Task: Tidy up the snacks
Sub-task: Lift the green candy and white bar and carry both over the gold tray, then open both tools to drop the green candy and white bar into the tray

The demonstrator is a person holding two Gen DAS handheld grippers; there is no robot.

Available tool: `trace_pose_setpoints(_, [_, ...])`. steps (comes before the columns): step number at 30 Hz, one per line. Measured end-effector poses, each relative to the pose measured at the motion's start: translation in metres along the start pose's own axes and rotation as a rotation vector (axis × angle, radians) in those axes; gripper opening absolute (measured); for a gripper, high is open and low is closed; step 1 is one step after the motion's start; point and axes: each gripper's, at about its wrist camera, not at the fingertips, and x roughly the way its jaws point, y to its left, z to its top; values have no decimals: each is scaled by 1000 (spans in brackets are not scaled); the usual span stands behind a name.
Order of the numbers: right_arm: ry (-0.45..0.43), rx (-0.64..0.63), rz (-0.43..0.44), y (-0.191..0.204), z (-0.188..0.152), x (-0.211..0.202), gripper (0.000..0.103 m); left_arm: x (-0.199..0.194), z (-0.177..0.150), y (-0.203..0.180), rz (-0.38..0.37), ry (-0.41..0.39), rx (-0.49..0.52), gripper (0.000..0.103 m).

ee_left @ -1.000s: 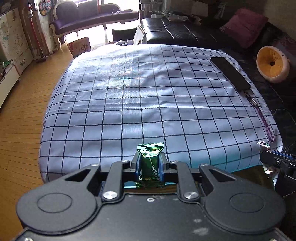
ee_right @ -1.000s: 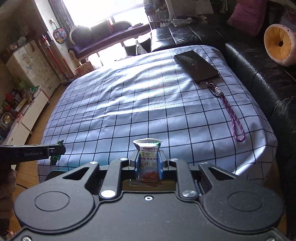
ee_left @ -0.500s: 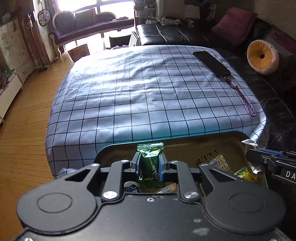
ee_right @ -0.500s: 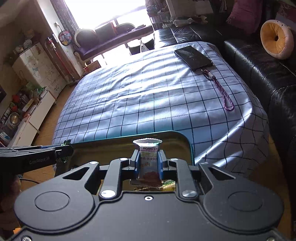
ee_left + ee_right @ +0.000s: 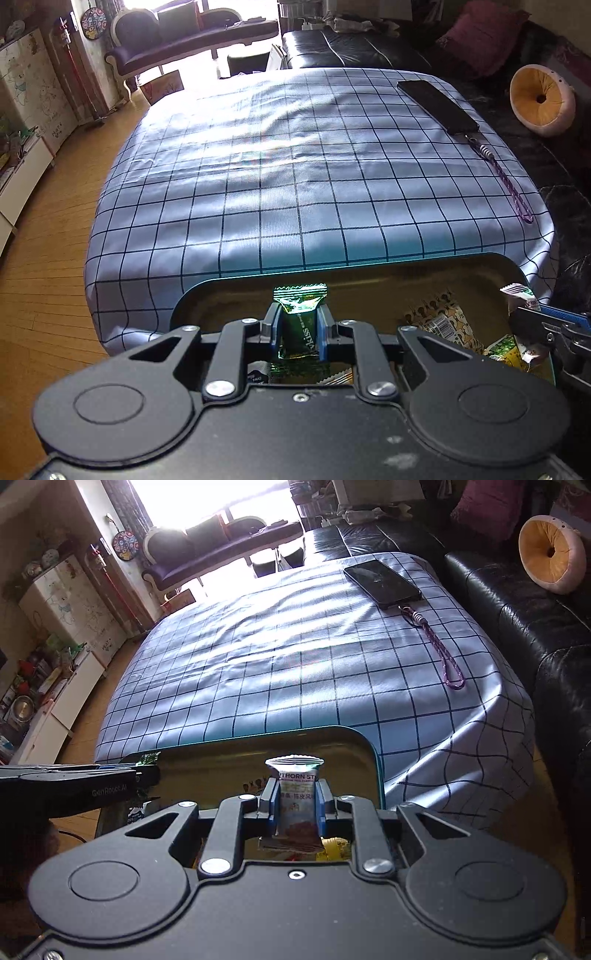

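left gripper (image 5: 298,325) clamped, right gripper (image 5: 296,805) clamped

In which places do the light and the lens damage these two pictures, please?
Right wrist view: the window is burnt out to white, and glare washes the far part of the checked cloth. Left wrist view: the same backlight whitens the floor under the purple sofa; fisheye bends the grid lines outward; the green packet stays sharp.

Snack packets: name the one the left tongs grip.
The dark green foil packet, pinched upright in the left tongs; the right tongs hold a white hawthorn packet.
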Motion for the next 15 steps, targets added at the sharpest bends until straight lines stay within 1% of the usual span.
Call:
trace_pose_setpoints(7, [6,-13,-4,2,5,7,28,9,5,-2,-6,16,-9,18])
trace_pose_setpoints(11, [8,-18,-10,2,8,11,28,15,9,-3,-9,24,-5,21])
trace_pose_setpoints(15, [15,-17,-14,1,11,15,28,20,14,-3,-13,25,-11,21])
